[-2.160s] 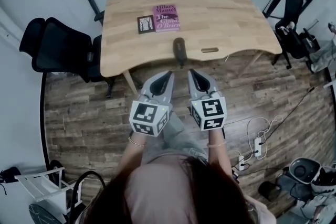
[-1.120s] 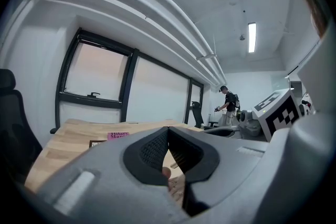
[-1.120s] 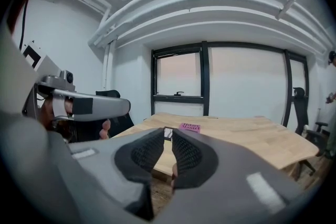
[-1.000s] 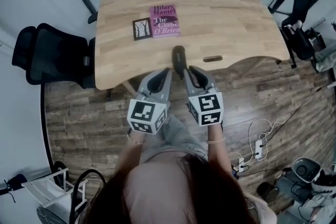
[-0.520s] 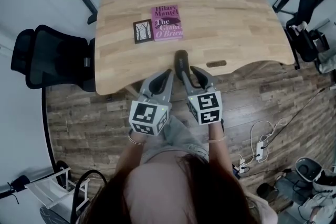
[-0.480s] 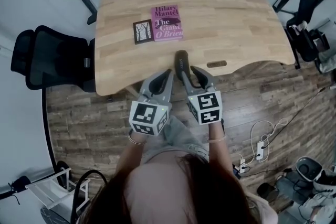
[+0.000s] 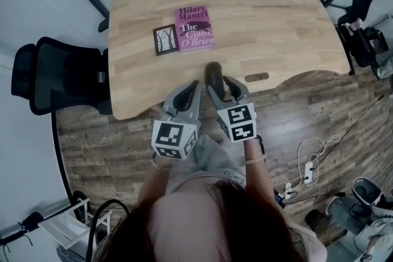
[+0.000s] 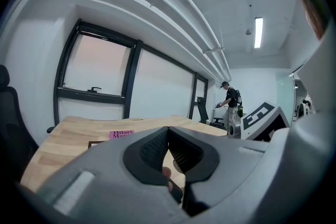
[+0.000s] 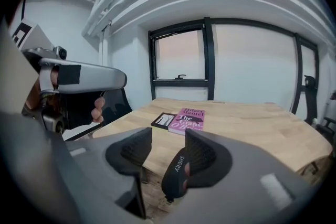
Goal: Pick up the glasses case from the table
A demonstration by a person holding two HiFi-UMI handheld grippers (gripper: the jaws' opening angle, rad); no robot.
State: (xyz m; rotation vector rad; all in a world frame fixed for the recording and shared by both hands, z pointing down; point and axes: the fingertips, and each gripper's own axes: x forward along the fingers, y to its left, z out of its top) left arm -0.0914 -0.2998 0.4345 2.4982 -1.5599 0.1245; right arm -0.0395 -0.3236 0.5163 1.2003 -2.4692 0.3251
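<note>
Now, table [image 7: 276, 15]: light wood; person stands at its near edge.
Glasses case [image 7: 213, 72]: dark, oblong, lies on table at near edge, long side pointing away from person; word SHERY readable on it in R gripper view.
R gripper [image 7: 225, 84]: jaws spread w/ a gap, have just been opening. Near end of case [image 9: 176, 173] shows in the gap, close by the right-side pad [image 9: 205, 155]. Not pinched; touching that pad or not, cannot tell.
L gripper [image 7: 188, 92]: just beside R gripper, at table edge, left of case. Jaws pressed together, nothing btw. them.
Book [image 7: 194, 27]: pink, "Hilary Mantel" on cover, flat on table beyond case, apart from it.
Card [image 7: 166, 40]: small, dark frame w/ tree drawing, just beside book's left side.
Office chair [image 7: 55, 73]: black, at table's left end.
</note>
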